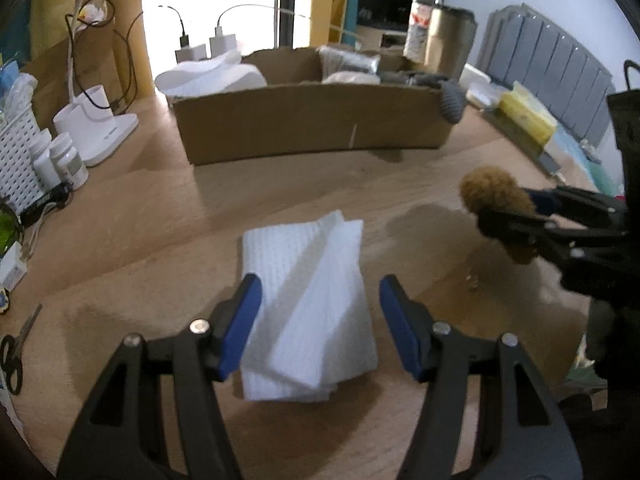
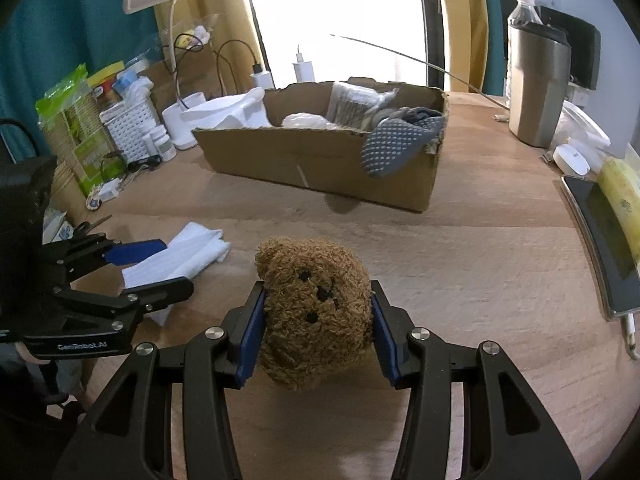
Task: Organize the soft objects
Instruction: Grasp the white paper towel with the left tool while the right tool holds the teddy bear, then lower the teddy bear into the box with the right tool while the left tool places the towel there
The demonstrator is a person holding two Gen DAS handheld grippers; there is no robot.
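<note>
A folded white cloth (image 1: 308,300) lies on the wooden table. My left gripper (image 1: 320,284) stands open astride it, its left pad at the cloth's edge and a gap before the right pad. In the right wrist view the left gripper (image 2: 174,266) shows at the left over the same cloth (image 2: 180,256). My right gripper (image 2: 317,292) is shut on a brown teddy bear (image 2: 316,312), held by the head just above the table. A cardboard box (image 2: 320,160) behind holds other soft items, and a dotted grey sock (image 2: 396,148) hangs over its rim.
A steel tumbler (image 2: 538,88) and a water bottle (image 2: 522,12) stand back right. A phone (image 2: 600,240) and a banana (image 2: 624,208) lie at the right edge. A white basket (image 1: 16,168), pill bottles (image 1: 68,160) and scissors (image 1: 14,352) crowd the left side.
</note>
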